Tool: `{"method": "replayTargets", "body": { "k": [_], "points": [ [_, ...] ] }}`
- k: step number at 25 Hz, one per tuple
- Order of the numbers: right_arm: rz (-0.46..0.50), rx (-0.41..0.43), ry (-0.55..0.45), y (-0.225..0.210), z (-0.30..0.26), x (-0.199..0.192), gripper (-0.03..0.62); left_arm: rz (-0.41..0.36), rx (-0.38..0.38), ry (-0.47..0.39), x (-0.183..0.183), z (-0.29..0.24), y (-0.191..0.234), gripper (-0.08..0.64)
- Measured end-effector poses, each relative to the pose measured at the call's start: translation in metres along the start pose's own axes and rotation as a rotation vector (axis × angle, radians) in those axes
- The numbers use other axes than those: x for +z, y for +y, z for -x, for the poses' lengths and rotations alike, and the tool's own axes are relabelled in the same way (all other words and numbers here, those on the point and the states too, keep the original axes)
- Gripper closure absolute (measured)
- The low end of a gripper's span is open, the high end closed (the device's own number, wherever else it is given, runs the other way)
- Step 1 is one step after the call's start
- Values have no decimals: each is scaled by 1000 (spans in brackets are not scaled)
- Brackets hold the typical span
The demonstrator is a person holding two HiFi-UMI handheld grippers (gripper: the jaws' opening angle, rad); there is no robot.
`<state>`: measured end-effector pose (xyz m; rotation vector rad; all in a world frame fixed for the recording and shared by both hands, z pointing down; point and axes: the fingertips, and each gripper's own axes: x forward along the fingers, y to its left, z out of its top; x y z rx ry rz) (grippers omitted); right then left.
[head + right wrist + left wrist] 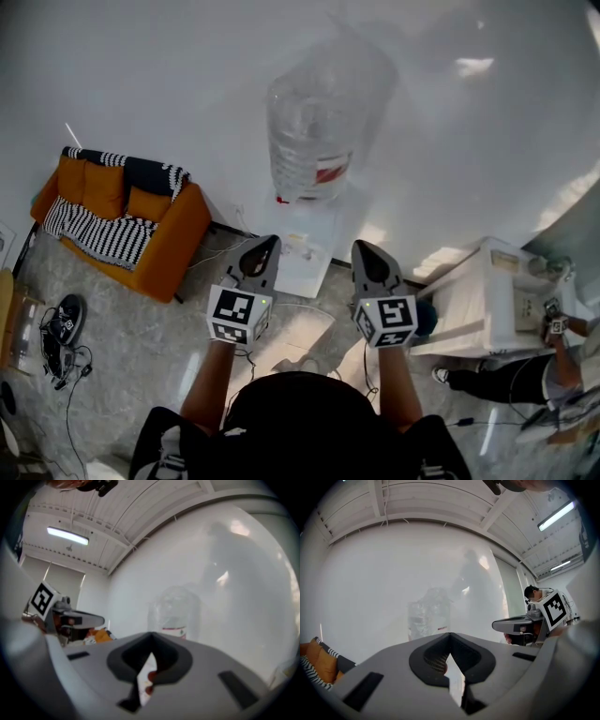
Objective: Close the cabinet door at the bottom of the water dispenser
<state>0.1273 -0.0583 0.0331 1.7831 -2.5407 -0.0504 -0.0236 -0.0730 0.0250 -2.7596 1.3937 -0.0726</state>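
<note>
1. Two hand-held grippers reach forward side by side in the head view. The left gripper [265, 244] sits at about 7 o'clock of centre and the right gripper [365, 248] at about 5 o'clock.
2. Both pairs of tongs are closed and empty. In the left gripper view and the right gripper view alike, the jaw tips meet in a point.
3. Two marker cubes carry black-and-white square patterns with no letters: the left cube [236, 314] and the right cube [386, 321], one on each gripper.
4. One white water dispenser [314, 234] stands against a white wall [169, 75], at 12 o'clock from the grippers and just beyond their tips.
5. One cabinet door belongs at the dispenser's bottom, but it cannot be picked out. The lower front is steeply foreshortened and partly covered by the grippers.
6. One clear bottle [314, 122] sits on top of the dispenser. It bears one red-and-white label [330, 172], whose print is too small to read in any view.
7. One orange sofa [164, 248] stands at 9 o'clock. It holds three orange cushions [103, 187] and one black-and-white striped blanket [98, 234].
8. One other person [506, 380] is at 4 o'clock, beside one white table [483, 300].
9. Several dark cables [70, 375] trail over the floor at 8 o'clock.
</note>
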Motion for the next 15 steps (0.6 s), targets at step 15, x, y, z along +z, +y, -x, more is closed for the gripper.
{"method": "replayTargets", "body": {
  "k": [15],
  "points": [
    [-4,0,-3,7,4,2,558,1,-7,-10,4,7,-1,549]
  ]
}}
